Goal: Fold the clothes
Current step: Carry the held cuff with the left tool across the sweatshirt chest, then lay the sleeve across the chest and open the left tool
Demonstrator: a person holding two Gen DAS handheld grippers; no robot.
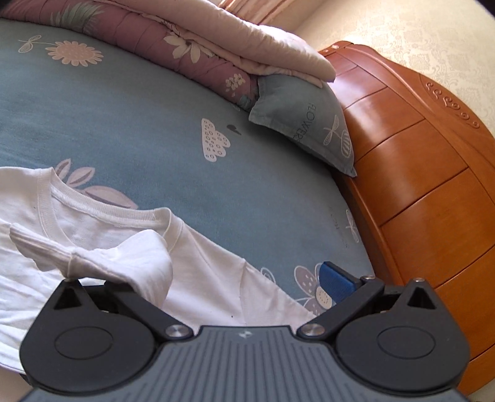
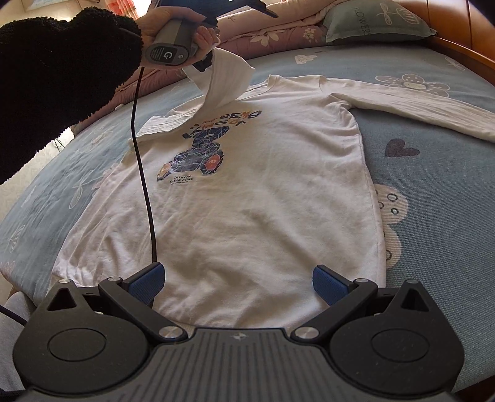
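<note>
Shirt [image 2: 247,191]: white, long-sleeved, lying print-up and mostly flat on the bed [image 2: 433,247], collar toward the pillow [image 2: 371,24].

Left wrist view:
- Left gripper [image 1: 216,278]: fingers look spread wide; the far-side blue pad [image 1: 335,283] is bare, while cloth drapes over the other finger.
- Sleeve [image 1: 123,259]: bunched and raised above the shirt, just below the collar [image 1: 108,210]. Whether it is pinched or only hooked on one finger, I cannot tell.

Right wrist view:
- Right gripper [image 2: 238,284]: fingers wide, holding nothing, poised over the hem, likely ready to steady or take it.
- Hand [image 2: 179,34]: holds the left gripper high over the shirt's chest, the sleeve hanging from it, probably being carried inward across the body.
- Other sleeve [image 2: 417,105]: stretched out flat, away from the shirt.
</note>
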